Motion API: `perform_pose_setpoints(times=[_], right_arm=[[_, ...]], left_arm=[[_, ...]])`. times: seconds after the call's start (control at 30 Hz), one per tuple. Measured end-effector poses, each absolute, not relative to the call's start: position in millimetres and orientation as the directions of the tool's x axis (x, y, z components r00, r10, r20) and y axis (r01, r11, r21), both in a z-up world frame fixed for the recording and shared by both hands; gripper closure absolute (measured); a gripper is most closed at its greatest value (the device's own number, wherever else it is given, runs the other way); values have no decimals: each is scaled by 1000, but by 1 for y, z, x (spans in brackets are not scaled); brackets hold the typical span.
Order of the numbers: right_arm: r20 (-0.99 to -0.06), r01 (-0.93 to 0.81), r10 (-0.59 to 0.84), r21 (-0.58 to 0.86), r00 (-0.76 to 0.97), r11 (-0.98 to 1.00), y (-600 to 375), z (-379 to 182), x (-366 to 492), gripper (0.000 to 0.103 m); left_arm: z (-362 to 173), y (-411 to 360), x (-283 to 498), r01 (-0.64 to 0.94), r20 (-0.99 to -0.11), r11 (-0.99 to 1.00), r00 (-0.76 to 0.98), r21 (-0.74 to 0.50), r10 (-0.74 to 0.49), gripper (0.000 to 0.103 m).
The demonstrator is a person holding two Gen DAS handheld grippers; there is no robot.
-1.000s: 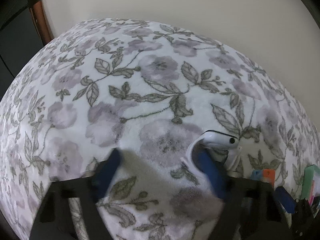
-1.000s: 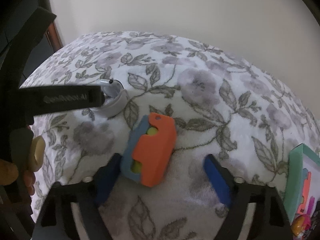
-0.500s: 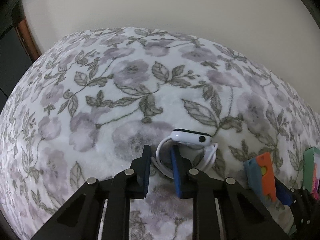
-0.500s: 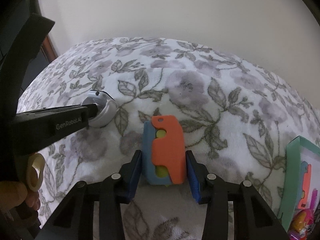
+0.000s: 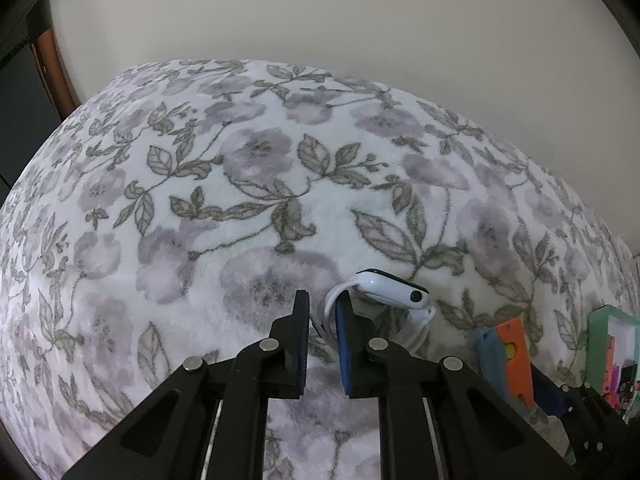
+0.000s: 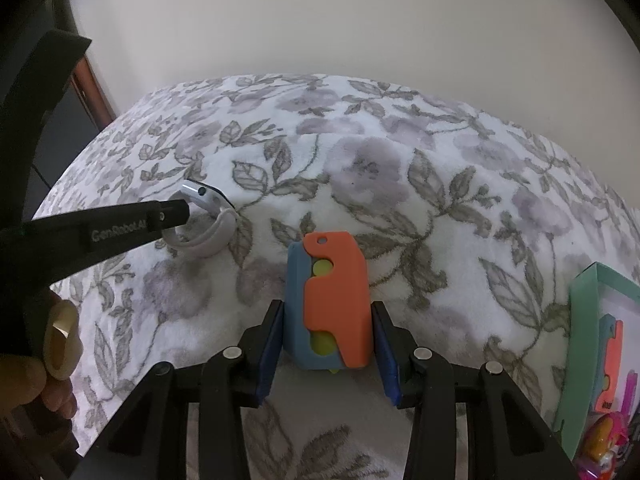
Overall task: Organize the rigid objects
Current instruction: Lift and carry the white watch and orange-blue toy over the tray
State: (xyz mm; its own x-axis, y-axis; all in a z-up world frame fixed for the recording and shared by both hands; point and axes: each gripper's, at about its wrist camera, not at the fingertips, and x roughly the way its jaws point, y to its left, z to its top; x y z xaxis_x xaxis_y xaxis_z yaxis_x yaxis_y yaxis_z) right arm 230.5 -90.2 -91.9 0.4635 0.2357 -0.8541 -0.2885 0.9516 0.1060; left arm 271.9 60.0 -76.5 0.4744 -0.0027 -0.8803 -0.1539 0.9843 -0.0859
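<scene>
A white smartwatch lies on the floral blanket. Its looped strap runs between the pads of my left gripper, which is shut on that strap. The right wrist view shows the same watch at the tip of the left gripper. An orange and blue block toy with yellow-green dots stands on the blanket. My right gripper is shut on it, one pad against each side. In the left wrist view the toy sits at the lower right.
A mint-green open box with several colourful toys stands at the right edge, also seen as the box from the left wrist. A plain wall rises behind the blanket. A person's hand holds the left gripper's handle.
Both grippers went from wide open to shut: the left one closed on the watch strap, the right one closed on the orange and blue toy, which now stands straight between the pads.
</scene>
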Motion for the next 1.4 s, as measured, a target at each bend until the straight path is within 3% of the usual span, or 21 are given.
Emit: perform_pose_setpoints(times=[0.7, 1.0, 1.4], right_arm=[[-840, -224, 208, 107, 500, 969, -125, -60, 226, 58], [-852, -157, 145, 75, 502, 985, -161, -27, 196, 58], [-882, -3, 23, 25, 471, 1000, -236, 6, 128, 58]], left_arm=[[-18, 31, 261, -97, -827, 987, 560, -125, -49, 90], [19, -4, 233, -41, -817, 981, 562, -187, -132, 90], [62, -76, 160, 148, -791, 958, 541, -244, -285, 90]])
